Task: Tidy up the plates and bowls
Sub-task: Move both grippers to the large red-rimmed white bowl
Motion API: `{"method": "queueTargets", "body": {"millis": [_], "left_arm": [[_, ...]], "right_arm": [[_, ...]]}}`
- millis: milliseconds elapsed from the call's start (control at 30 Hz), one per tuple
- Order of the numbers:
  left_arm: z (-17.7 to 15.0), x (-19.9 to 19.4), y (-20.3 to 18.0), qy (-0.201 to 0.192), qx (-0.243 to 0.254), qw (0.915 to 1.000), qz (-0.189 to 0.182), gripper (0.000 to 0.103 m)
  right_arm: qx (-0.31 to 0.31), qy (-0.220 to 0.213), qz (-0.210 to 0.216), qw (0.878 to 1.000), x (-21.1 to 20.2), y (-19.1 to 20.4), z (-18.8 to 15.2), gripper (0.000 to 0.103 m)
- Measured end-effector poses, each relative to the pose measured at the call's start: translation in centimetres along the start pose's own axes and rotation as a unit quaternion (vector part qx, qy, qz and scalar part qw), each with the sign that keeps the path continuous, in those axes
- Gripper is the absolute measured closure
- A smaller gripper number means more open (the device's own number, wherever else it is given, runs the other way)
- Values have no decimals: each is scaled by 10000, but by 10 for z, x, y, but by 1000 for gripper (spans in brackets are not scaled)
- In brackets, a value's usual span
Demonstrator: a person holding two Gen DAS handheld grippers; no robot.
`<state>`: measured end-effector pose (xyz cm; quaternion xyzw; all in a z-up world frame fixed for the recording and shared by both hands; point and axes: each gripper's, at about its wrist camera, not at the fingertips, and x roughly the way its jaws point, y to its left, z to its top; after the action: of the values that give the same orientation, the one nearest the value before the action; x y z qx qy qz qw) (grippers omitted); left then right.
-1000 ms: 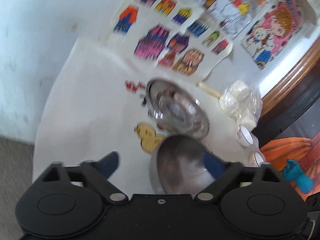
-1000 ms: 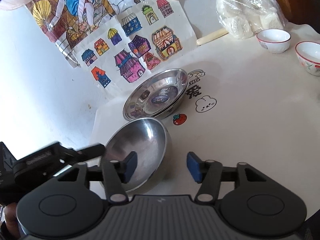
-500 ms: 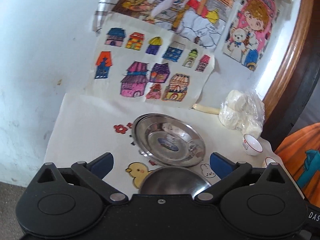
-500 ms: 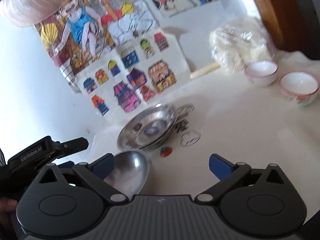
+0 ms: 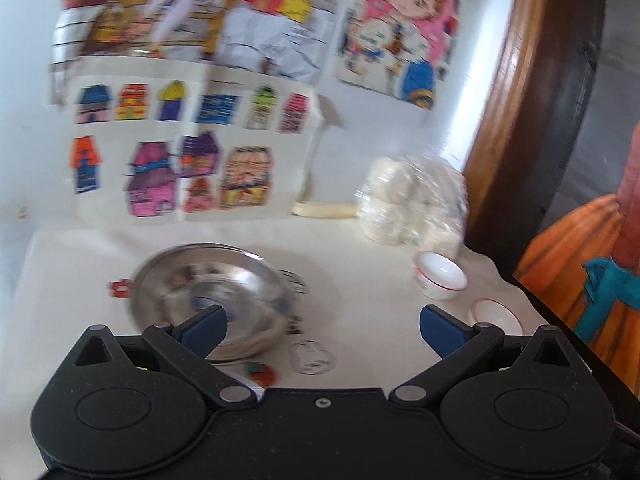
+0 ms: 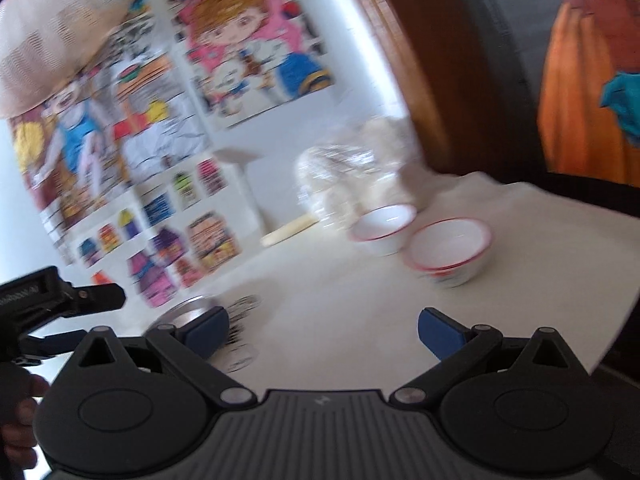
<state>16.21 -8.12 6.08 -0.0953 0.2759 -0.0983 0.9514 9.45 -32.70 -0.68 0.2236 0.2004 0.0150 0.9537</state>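
A stack of shiny steel plates [image 5: 208,300] sits on the white tablecloth [image 5: 360,264], just ahead of my left gripper [image 5: 324,326], which is open and empty. Two white bowls with red rims stand to the right: one [image 5: 440,274] upright, the other [image 5: 496,314] partly behind my right fingertip. In the right wrist view my right gripper [image 6: 324,326] is open and empty, with the two bowls [image 6: 384,228] [image 6: 450,250] ahead on the right and the plate stack's edge [image 6: 184,312] behind the left fingertip. The left gripper [image 6: 60,304] shows at the left edge.
A clear bag of white buns [image 5: 412,208] and a pale stick [image 5: 324,210] lie at the back by the wall. Coloured drawings [image 5: 172,168] hang on the wall. A brown wooden frame [image 5: 520,100] stands at the right. The table edge [image 6: 600,360] runs close on the right.
Both grippers have lifted and swung right, away from the single steel bowl, which has left both views. The white bowls are now nearer the centre. Both stay open.
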Motion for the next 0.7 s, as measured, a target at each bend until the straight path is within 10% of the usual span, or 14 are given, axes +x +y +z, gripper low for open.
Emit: {"method": "queueTargets", "body": {"millis": [700], "left_arm": [[-4, 130, -113, 955, 214, 9950, -186, 1]], "right_arm": [[-418, -229, -1827, 9820, 38, -102, 31, 0]]}}
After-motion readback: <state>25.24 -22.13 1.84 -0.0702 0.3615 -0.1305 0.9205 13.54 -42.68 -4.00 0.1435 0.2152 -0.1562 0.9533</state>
